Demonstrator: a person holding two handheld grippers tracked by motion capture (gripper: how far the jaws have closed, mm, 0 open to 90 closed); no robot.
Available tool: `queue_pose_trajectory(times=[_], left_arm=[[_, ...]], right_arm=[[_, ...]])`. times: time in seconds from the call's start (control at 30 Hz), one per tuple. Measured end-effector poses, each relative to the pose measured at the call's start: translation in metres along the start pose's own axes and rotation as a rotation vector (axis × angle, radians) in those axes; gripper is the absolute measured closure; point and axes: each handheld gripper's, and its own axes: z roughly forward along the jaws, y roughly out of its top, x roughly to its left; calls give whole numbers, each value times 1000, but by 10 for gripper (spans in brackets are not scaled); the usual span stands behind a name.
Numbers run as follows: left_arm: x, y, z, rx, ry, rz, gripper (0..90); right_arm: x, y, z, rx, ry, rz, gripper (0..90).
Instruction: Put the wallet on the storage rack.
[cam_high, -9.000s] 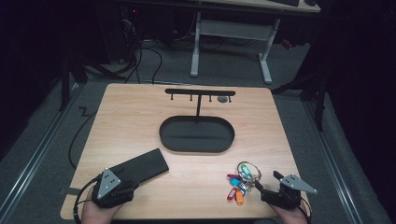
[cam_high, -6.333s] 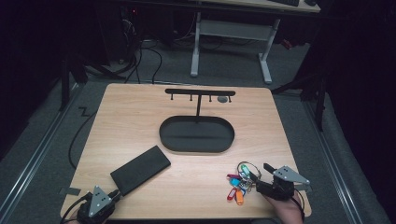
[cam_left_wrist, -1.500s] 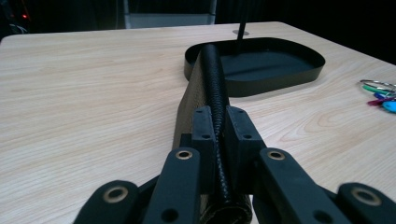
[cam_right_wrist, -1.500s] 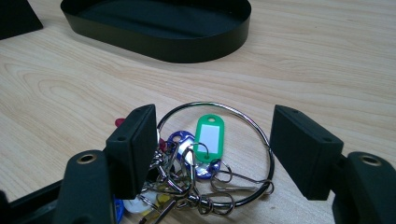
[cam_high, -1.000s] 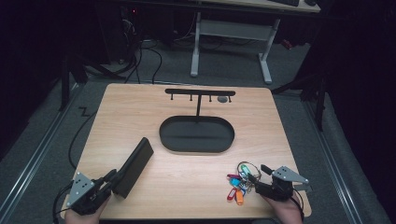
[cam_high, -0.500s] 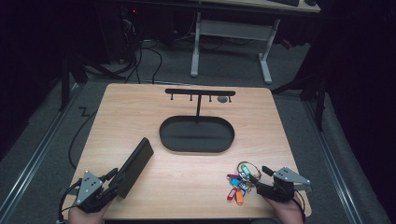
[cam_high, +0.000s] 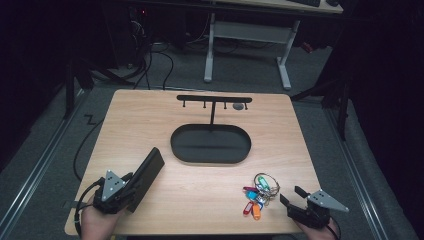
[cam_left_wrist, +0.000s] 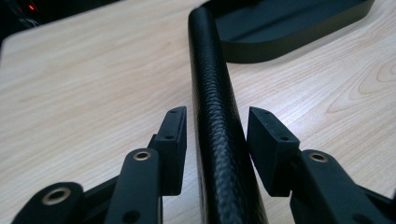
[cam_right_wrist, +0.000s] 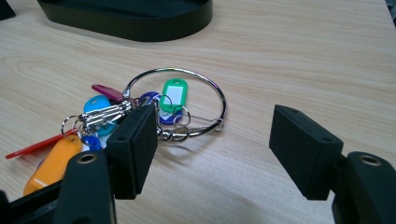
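The left gripper (cam_high: 131, 184) stands at the near left corner of the table (cam_high: 125, 115). Its jaws flank a black textured case (cam_left_wrist: 212, 116), which stands on edge between them. In the left gripper view a thin gap shows on each side of the case, so whether the pads truly bear on it cannot be told. In the high view the case leans up from the wood, its far end pointing toward the black oval tray (cam_high: 210, 144), which holds nothing.

The right gripper (cam_right_wrist: 212, 151) sits at the near right edge, jaws wide apart and holding nothing. A bunch of keys (cam_right_wrist: 140, 112) with coloured tags on a large wire ring lies flat on the table, just ahead of and beside its left pad. The hanger bar (cam_high: 214, 99) behind the tray carries none of them.

Judgement: the work is at an early stage. The case is raised but not placed; the keys are untouched. Both items remain to be put away.
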Motion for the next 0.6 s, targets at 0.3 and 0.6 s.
queue_pose_trajectory(times=[0.3,0.6], left_arm=[[0,7,3,47,-7,26,617],[7,30,11,184,-64,63,618]], right_arm=[[1,1,0,-5,25,-5,334],[6,7,11,-5,62,-22,338]])
